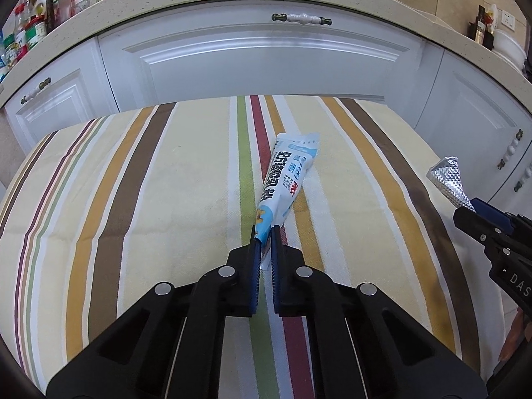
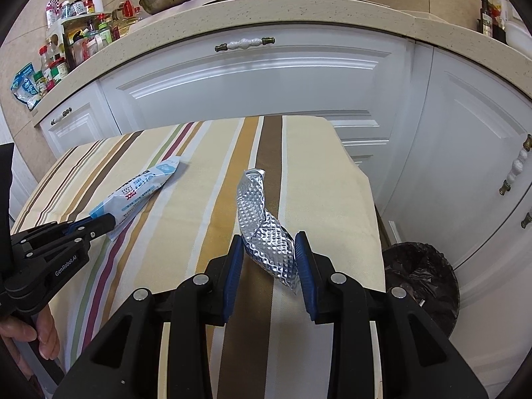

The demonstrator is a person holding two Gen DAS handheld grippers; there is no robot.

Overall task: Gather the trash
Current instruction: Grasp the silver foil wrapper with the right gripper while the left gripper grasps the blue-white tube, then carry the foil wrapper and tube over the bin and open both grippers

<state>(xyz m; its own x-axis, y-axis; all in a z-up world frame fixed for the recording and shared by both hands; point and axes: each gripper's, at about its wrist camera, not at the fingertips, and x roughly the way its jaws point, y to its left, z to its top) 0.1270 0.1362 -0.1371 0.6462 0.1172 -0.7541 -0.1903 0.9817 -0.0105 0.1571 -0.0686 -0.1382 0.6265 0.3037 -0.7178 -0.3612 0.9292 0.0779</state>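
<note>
The left gripper (image 1: 263, 232) has its fingers pinched tight on the near end of a white-and-blue printed wrapper (image 1: 288, 179), whose far end still lies on the striped cloth (image 1: 166, 199) covering the surface; the wrapper runs away from the fingers along the green and maroon stripes. In the right wrist view the same wrapper (image 2: 139, 193) shows at the left, clamped at its lower end by the left gripper (image 2: 99, 224), with part of a hand (image 2: 30, 342) visible below that tool. The right gripper (image 2: 268, 242) holds a crumpled piece of embossed silver foil (image 2: 262, 229) between its blue finger pads (image 2: 304, 266), the foil's twisted upper end standing up over the brown stripe near the right edge of the cloth (image 2: 316, 183). From the left wrist view the foil (image 1: 450, 183) sticks out of the right gripper (image 1: 472, 211) at the far right. Beside the surface on the floor, a bin lined with a black bag (image 2: 419, 266) stands just past the cloth's right edge. White cabinet doors (image 1: 266, 63) and a speckled counter (image 2: 266, 13) crowded with bottles (image 2: 73, 43) rise behind.
</note>
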